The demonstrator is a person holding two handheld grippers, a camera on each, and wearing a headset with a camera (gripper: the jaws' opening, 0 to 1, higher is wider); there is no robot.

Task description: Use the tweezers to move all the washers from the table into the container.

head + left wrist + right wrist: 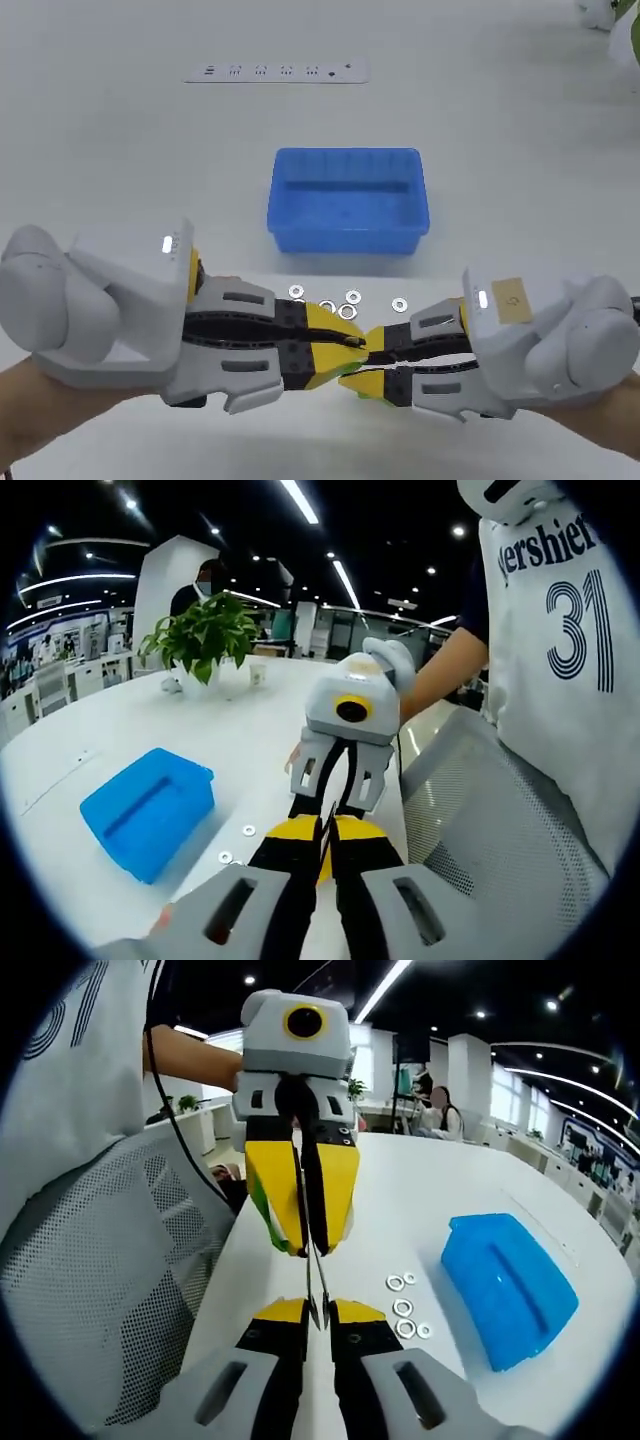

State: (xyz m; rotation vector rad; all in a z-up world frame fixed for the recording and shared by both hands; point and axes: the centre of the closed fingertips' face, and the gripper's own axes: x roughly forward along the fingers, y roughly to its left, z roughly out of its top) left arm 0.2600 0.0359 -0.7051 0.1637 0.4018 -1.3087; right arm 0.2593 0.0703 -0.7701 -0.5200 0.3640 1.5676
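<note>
Currently left gripper (325,830) jaws closed on tweezers (316,1282), centre of right gripper view. Right gripper (317,1312) jaws nearly closed round tweezer tips; firm clamp or not, cannot tell. Washers (347,312) on table (120,150), lower centre of head view; container (348,200) above them. Likely risk: early release at either end lets tweezers twist or drop, scattering washers.

Head view: high, tilted down over table (500,110); container (348,200) at 12 o'clock, near.
Left gripper view: low over tabletop, facing right gripper (328,810) nose to nose; container at 8 o'clock.
Right gripper view: reverse, facing left gripper (305,1250); container at 4 o'clock.
All share washers (345,303).
</note>
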